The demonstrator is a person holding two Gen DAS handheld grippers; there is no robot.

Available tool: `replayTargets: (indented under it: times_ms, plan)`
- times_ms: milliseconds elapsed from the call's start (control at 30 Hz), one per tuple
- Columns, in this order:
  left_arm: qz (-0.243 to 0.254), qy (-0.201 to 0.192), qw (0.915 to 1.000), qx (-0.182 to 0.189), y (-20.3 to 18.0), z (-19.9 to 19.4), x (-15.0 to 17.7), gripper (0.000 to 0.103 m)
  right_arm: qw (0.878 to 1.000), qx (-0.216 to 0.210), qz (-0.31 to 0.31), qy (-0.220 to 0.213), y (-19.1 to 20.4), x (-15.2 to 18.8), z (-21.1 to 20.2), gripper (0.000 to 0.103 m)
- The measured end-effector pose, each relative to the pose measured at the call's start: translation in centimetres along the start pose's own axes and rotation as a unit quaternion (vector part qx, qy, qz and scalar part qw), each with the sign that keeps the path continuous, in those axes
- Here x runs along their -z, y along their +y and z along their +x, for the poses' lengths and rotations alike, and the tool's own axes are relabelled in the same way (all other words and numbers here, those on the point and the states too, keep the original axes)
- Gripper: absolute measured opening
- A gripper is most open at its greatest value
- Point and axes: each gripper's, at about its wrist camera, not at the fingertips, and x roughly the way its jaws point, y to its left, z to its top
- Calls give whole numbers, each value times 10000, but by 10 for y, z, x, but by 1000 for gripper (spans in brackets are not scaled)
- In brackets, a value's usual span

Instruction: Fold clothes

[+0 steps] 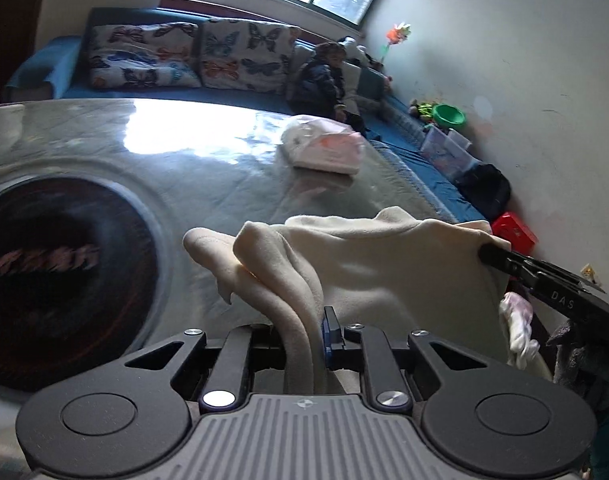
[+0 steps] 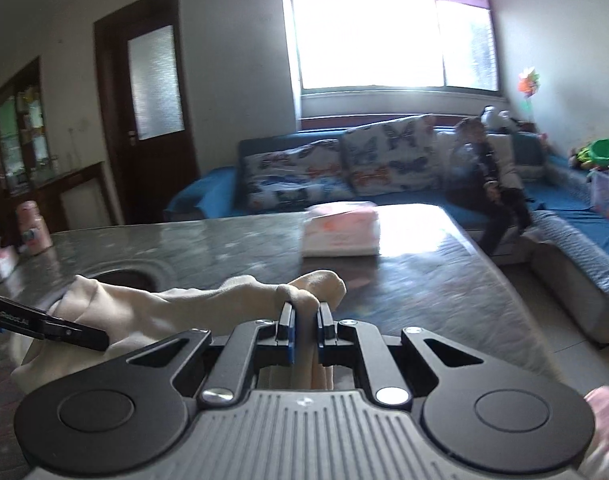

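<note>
Two grippers pinch one cream fleece garment (image 1: 384,268) above the glossy grey table (image 1: 184,184). The left gripper (image 1: 304,332) clamps a bunched fold; the right gripper (image 2: 304,312) clamps another edge, and the cloth hangs spread between them. A folded pink-and-white stack (image 2: 340,232) lies farther back on the table.

Glossy table (image 2: 208,248) bears a folded pink-white stack (image 2: 340,234)
</note>
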Motion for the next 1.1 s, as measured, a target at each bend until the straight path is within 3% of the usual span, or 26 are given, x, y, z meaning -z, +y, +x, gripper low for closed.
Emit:
replayTargets:
  times_ms: [333,433,567,600,667,833,1100]
  plan:
    - [236,403,9989,104,-16,64,-20,17,9972,644,185,332,-46,-2,40,9]
    - [135,568,9983,-56,-8,78,-20,22,9950,737,305,595,-58,8,62,9]
    - [35,651,9977,-201,6,80,-20,40,9910,941,322,896,-65,21,82,12]
    - [53,618,9977,-280,8,77,-21,43,9904,982,314,917,-66,23,83,17]
    - [96,546,9975,-432,13,73,-22,44,9903,1056,273,864,-65,23,82,19]
    - [-49,294,9976,-628,17,64,-30,44,9943,833,207,626,-59,18,75,19]
    - [422,261,9985,-223,-21,73,-31,44,9964,318,94,785,-32,15,103,25]
